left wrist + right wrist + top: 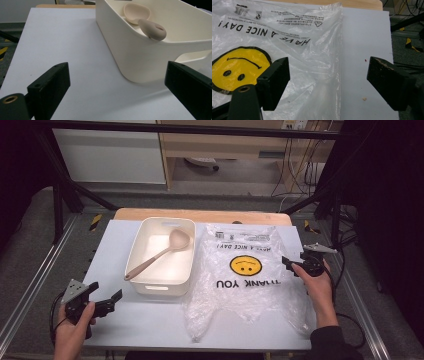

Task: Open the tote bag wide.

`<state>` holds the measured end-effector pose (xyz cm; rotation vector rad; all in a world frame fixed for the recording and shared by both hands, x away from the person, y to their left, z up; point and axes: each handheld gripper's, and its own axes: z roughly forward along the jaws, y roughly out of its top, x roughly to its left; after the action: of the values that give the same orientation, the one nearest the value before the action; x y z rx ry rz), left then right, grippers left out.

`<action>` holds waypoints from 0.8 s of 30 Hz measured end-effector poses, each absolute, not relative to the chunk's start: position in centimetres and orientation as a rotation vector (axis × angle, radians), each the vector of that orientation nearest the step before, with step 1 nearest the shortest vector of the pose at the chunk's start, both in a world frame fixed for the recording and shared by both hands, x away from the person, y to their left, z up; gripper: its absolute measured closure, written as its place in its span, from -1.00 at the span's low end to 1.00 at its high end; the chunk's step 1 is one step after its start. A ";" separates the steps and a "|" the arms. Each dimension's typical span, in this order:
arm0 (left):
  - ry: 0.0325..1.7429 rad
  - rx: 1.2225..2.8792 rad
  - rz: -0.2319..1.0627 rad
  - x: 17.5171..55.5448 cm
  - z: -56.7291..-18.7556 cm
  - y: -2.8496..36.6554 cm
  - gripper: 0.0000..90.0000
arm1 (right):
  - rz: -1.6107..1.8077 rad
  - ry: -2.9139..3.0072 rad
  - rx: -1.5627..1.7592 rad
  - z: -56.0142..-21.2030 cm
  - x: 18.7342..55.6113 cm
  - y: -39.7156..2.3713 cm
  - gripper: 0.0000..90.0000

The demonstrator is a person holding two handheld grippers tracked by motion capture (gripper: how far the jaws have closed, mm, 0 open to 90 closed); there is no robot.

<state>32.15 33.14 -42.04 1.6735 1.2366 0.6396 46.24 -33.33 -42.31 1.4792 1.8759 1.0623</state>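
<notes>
A clear plastic bag [245, 270] is lying flat on the white worktop [115, 250], just right of a cream tub [165, 255] holding a spoon [159, 254]. It is showing a yellow smiley, "THANK YOU" and "HAVE A NICE DAY!". The right gripper [292, 265] is hovering at the bag's right edge, jaws apart, gripping nothing. The left gripper [107, 301] is waiting near the tub, jaws wide.
</notes>
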 end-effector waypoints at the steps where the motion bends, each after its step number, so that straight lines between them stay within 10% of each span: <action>1: 1.237 1.674 0.638 32.2 -42.0 33.1 -0.87 | 1.060 1.878 1.484 -42.4 46.2 -33.4 -0.55; 15: 1.257 1.702 0.633 32.4 -42.5 32.9 -0.87 | 1.018 1.917 1.512 -45.0 48.8 -33.8 -0.14; 24: 1.262 1.708 0.631 32.5 -42.7 32.7 -0.86 | 1.032 1.989 1.512 -46.0 49.2 -33.6 0.72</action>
<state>32.48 32.71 -42.66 1.7085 1.2621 0.6309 49.22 -33.60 -45.96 1.5117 1.9886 1.0318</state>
